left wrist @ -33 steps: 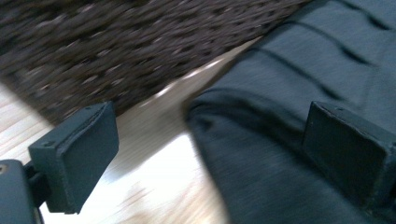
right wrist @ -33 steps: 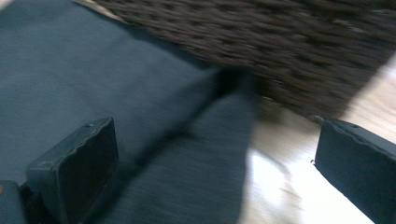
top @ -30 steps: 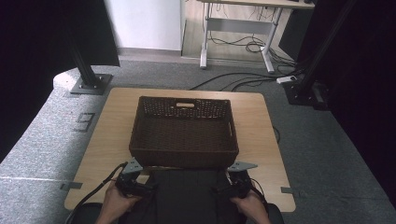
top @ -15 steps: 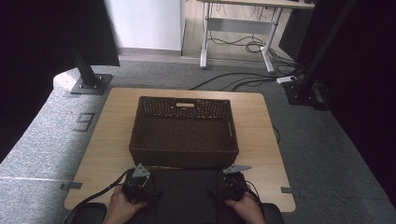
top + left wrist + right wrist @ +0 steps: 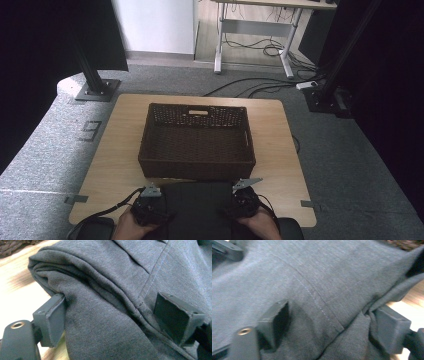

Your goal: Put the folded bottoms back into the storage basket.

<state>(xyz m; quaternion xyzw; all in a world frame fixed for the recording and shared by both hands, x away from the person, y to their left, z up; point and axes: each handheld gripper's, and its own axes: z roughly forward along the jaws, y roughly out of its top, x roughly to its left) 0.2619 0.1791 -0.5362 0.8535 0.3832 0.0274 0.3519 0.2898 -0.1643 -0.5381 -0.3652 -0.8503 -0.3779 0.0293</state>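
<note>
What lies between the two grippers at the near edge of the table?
A folded dark grey garment spans the stretch from the left gripper to the right gripper in the high view; both gripper views show its fabric between the open jaws.

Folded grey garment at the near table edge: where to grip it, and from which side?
Grip the folded grey garment at its two side edges, the left gripper from the left and the right gripper from the right: the stacked layers there fit between open jaws.
</note>
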